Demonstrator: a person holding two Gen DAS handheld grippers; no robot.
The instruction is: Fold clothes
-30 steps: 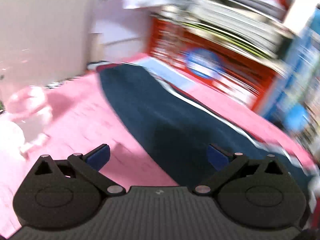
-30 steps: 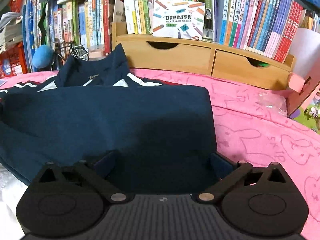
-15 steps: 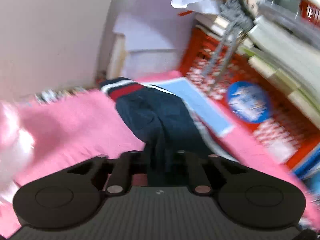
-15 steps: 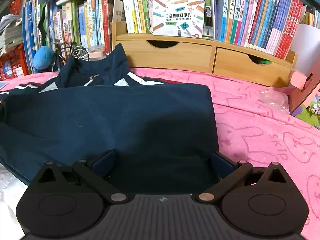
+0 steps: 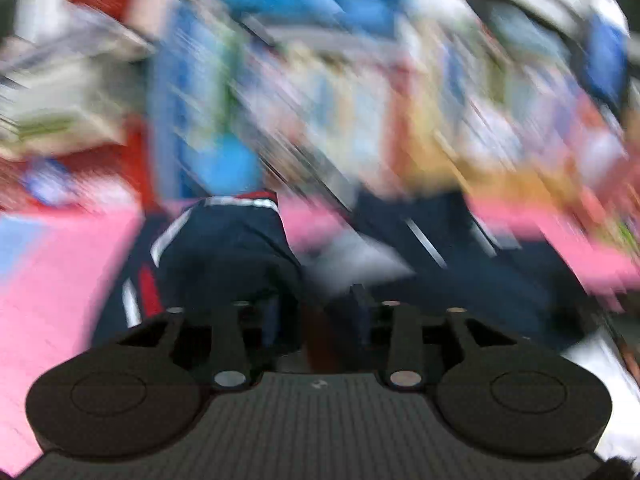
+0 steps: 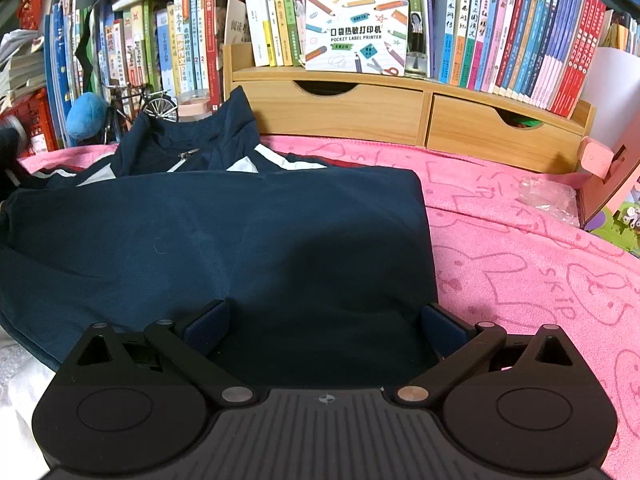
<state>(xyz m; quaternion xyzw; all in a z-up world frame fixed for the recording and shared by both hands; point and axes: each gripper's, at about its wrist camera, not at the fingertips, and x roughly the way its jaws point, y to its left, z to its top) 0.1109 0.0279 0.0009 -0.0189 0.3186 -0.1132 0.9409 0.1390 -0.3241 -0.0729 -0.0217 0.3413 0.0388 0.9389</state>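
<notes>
A navy jacket with white and red stripes lies folded on the pink cloth, its collar toward the bookshelf. My right gripper hovers open over its near edge, with cloth under the fingers but not pinched. The left wrist view is heavily blurred by motion. There the striped sleeve lies bunched just ahead of my left gripper. Its jaws are opening and a gap shows between them. Sleeve cloth hangs beside the left finger; I see no pad pressing on it.
A wooden two-drawer shelf stands behind the jacket, with rows of books and a label printer box on top. A model bicycle and a blue plush stand at the back left. A clear wrapper lies to the right.
The left gripper shut on the sleeve, swung fast toward the jacket body while rolling, and its jaws have now parted. The right gripper has stayed still and open.
</notes>
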